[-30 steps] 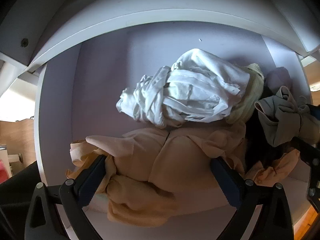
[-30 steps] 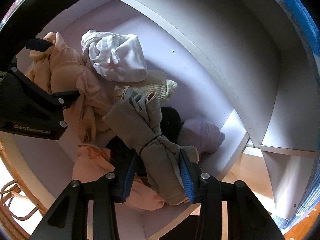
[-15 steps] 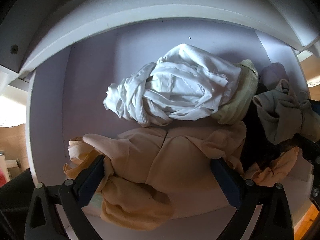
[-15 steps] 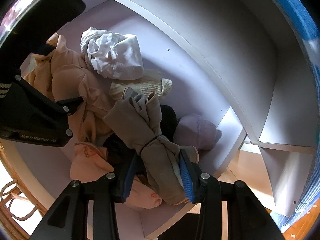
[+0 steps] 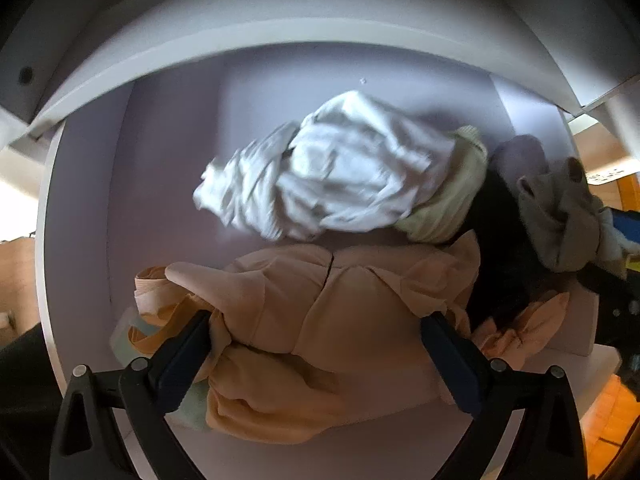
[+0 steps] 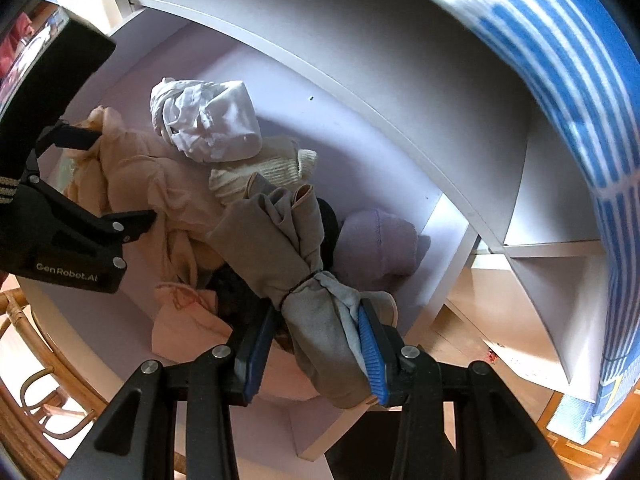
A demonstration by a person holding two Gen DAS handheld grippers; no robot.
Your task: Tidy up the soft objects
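Note:
A pile of soft things lies in a white shelf compartment [image 5: 168,168]. A peach garment [image 5: 340,308] lies at the front, between the wide-open fingers of my left gripper [image 5: 316,344], which do not clamp it. Behind it is a crumpled white cloth [image 5: 340,176], a cream knit piece [image 5: 452,204] and a lilac hat [image 6: 376,244]. My right gripper [image 6: 316,344] is shut on a grey-beige tied bundle [image 6: 288,248] and holds it over a black item [image 6: 236,292] at the pile's right side. The bundle also shows in the left wrist view [image 5: 560,220].
The shelf's upper board [image 6: 360,92] curves over the compartment, and a divider wall [image 6: 448,256] stands on the right. More compartments [image 6: 560,300] lie to the right. A blue striped cloth [image 6: 580,92] hangs at the far right. A rattan chair [image 6: 36,392] is at the lower left.
Both grippers have drawn back a little from the compartment. The right gripper keeps its hold on the grey-beige bundle and the left stays open around the peach garment.

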